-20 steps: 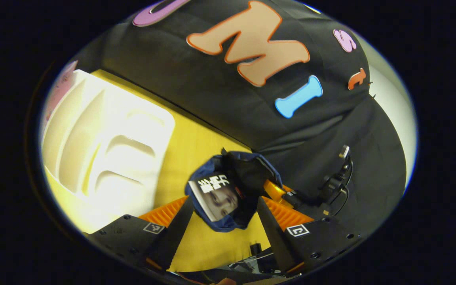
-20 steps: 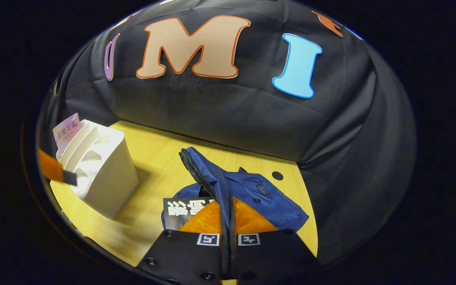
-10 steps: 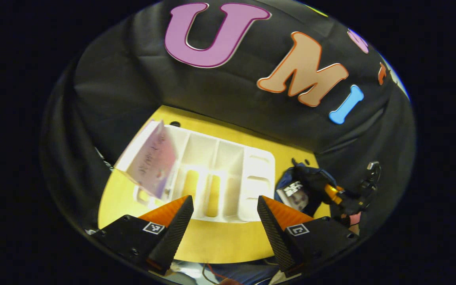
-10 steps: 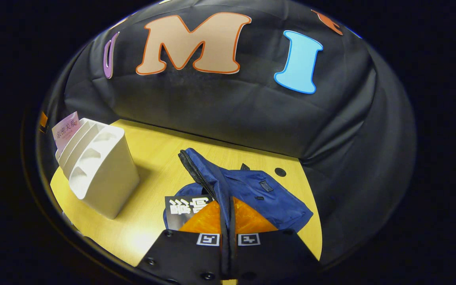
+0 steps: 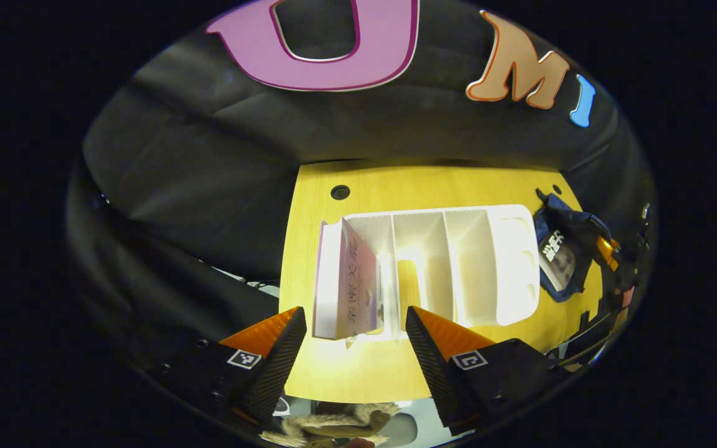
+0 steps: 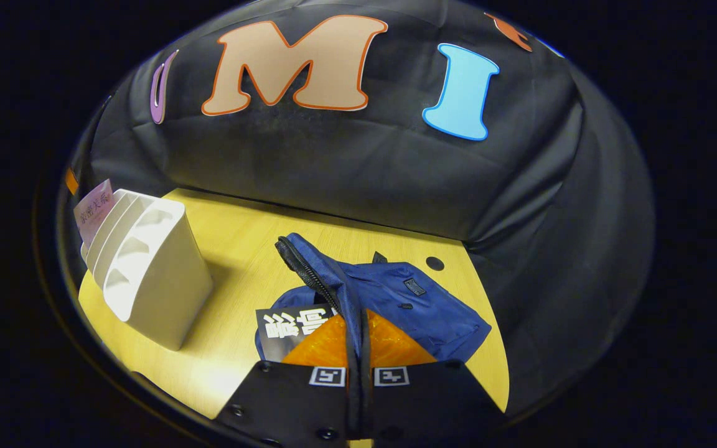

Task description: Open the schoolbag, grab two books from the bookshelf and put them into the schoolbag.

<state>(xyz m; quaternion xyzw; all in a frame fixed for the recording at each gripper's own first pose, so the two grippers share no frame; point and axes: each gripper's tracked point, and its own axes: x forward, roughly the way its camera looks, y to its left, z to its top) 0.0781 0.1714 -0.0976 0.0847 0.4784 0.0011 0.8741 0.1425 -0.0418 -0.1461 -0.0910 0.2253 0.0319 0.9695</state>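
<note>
The table (image 6: 253,249) is yellow wood and it carries everything. On it, your white bookshelf (image 5: 458,261) stands at the left side; in the right gripper view the same bookshelf (image 6: 147,274) is far to the left of the bag. The blue schoolbag (image 6: 414,305) lies flat on the table near your right gripper, with its zipper edge lifted up. In the left gripper view the schoolbag (image 5: 573,249) is just beside the right end of the bookshelf.

One pink book (image 5: 349,286) stands in the leftmost compartment of the bookshelf, a little tilted. A second book (image 6: 290,326), dark with white writing, lies in the mouth of the bag, and part of it sticks out.

Your left gripper (image 5: 352,348) is above the near edge of the bookshelf, jaws wide apart and holding nothing; the pink book is between the two fingers in the view, but not touched. Your right gripper (image 6: 356,348) has its jaws closed tight on the bag's zipper edge and holds it up.
</note>
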